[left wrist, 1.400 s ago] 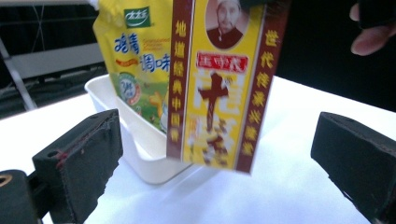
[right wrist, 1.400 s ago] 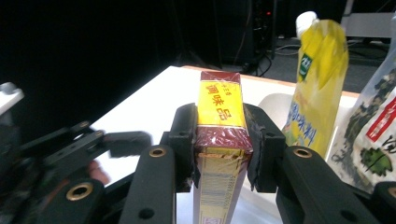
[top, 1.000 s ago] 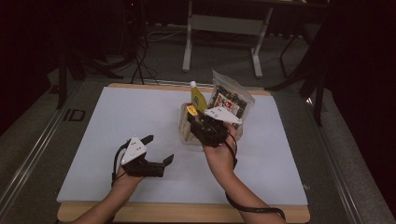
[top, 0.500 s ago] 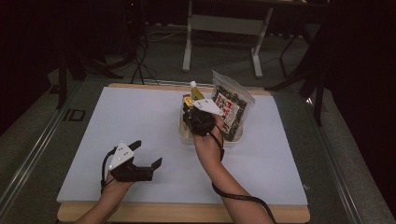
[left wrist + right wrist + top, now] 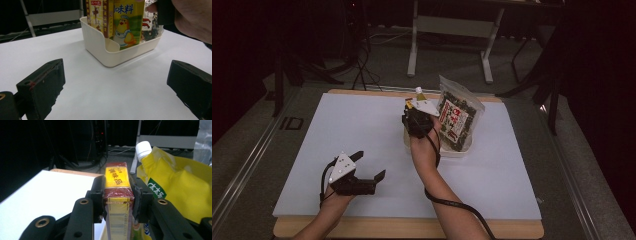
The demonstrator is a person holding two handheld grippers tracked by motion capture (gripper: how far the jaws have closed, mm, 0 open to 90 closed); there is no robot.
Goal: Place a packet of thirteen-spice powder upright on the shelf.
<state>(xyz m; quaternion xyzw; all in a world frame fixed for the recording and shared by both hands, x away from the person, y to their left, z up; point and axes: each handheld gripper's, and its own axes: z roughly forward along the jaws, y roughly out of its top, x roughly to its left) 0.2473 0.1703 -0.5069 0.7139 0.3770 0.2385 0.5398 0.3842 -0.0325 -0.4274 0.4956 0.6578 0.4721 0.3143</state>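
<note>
Resting low over the white desk (image 5: 337,125) near my body, my left gripper (image 5: 371,165) has its jaws spread wide with nothing between them. Farther out, my right gripper (image 5: 117,195) has its jaws clamped on the narrow sides of a yellow and red box (image 5: 117,205), upright in the cream tray (image 5: 100,40). Just beside it stands a yellow pouch (image 5: 175,192) with a white cap (image 5: 143,148), and a snack bag (image 5: 457,120) at the tray's far side.
</note>
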